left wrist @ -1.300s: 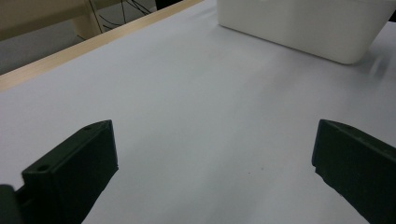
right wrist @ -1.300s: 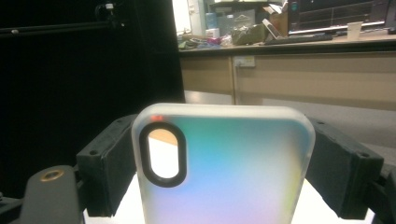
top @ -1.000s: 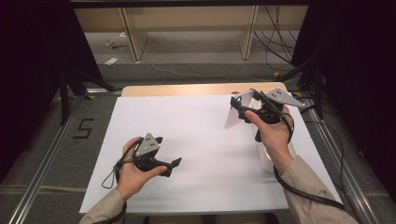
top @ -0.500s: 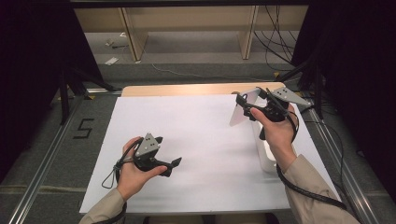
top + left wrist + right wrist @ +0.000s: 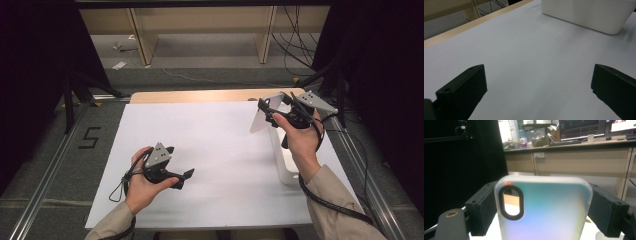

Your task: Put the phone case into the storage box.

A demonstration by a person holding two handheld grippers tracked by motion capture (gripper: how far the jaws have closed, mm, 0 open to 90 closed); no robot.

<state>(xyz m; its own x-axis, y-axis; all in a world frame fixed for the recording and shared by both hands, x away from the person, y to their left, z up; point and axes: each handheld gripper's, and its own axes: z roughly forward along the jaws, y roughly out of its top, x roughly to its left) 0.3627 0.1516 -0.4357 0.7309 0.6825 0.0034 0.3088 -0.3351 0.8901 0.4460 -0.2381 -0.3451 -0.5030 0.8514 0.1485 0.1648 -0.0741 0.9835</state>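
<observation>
In the high view, the right hand-held gripper (image 5: 268, 111) holds a phone case (image 5: 262, 116) above the bench (image 5: 220, 145), near a white bin (image 5: 281, 160); the left hand-held gripper (image 5: 187, 176) rests low. In the left gripper view its jaws stand apart, nothing between; in the right gripper view, jaws clamp the case's sides.

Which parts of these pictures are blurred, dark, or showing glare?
High view: the white table cover is evenly lit, while both sides are almost black. Left gripper view: the near black fingers look soft, and the white bin throws a faint shadow. Right gripper view: the frosted phone case is slightly blurred with a pale rainbow sheen.
</observation>
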